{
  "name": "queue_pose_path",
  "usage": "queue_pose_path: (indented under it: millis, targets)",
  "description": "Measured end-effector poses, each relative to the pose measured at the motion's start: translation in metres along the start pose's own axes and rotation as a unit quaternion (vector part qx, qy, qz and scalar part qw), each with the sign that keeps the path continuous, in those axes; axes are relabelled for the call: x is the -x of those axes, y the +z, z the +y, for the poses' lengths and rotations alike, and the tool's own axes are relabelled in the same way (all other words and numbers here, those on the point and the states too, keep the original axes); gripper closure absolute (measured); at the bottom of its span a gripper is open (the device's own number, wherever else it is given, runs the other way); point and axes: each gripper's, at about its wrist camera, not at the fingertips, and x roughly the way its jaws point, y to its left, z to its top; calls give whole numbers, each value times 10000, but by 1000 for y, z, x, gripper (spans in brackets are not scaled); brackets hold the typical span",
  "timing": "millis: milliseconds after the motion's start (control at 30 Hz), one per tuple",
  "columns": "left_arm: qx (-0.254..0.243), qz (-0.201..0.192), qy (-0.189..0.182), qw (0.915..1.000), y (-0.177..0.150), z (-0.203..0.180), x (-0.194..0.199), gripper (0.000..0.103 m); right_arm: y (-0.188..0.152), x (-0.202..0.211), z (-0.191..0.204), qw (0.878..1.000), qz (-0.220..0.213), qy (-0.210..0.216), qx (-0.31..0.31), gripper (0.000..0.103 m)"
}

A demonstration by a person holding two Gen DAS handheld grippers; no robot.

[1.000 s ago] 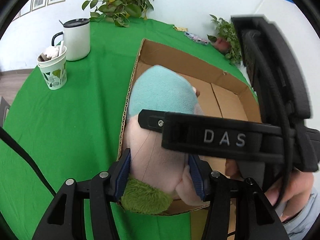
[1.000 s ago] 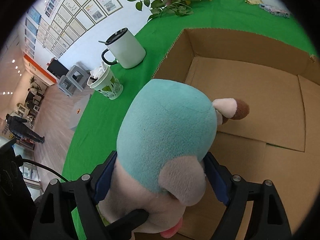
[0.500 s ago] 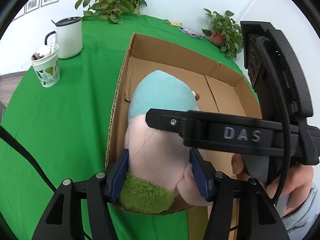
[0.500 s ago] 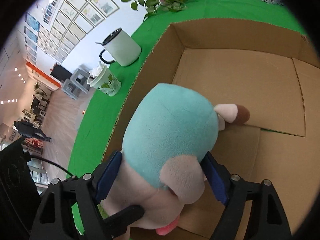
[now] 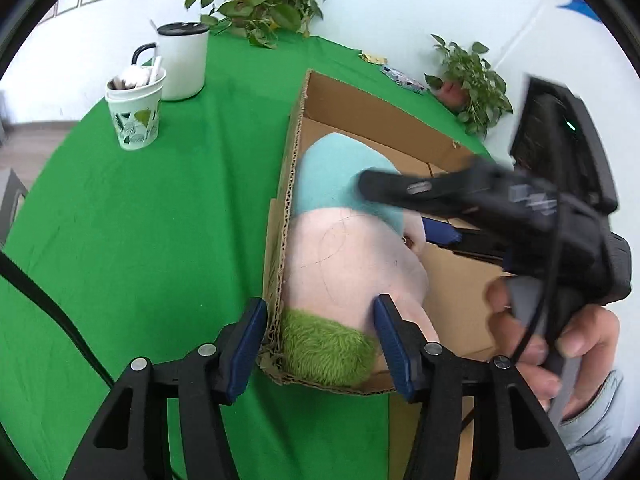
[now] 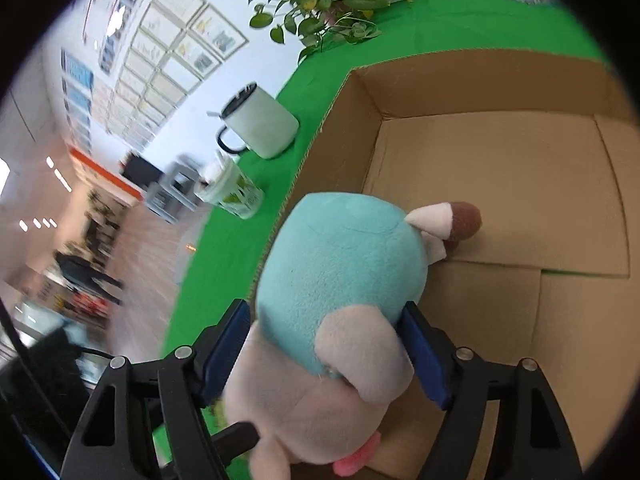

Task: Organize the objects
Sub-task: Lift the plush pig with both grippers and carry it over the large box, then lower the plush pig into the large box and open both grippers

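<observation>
A plush toy (image 5: 344, 240) with a teal head, pink body and green tuft lies in the left near corner of an open cardboard box (image 5: 360, 108) on the green cloth. My left gripper (image 5: 320, 336) is open; its left finger is outside the box wall, its right finger beside the toy's body. My right gripper (image 6: 328, 344) is open around the toy's teal head (image 6: 340, 264), its pads a little apart from the plush. It also shows in the left wrist view (image 5: 480, 196), reaching over the toy.
A white mug (image 5: 182, 64) and a leaf-patterned paper cup (image 5: 136, 112) stand on the green table (image 5: 140, 220) at the far left. Potted plants (image 5: 256, 0) line the back edge. The box floor (image 6: 520, 184) to the right of the toy is bare.
Both grippers have opened and let go of the toy, which now rests in the box corner. The right gripper has drawn back slightly.
</observation>
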Motion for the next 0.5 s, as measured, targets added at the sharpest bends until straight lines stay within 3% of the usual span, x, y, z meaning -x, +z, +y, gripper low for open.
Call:
queue_pose_path:
  millis: [67, 233, 500]
  targets:
    - [-42, -14, 41, 10000, -2, -2, 1, 53, 1, 9, -4, 9996, -13, 266, -117, 26]
    - [-96, -55, 151, 9998, -10, -8, 3, 55, -21, 13, 3, 9987, 52, -496, 107, 25]
    - [-420, -164, 456, 9979, -11, -10, -1, 59, -28, -12, 16, 9987, 73, -470, 179, 32]
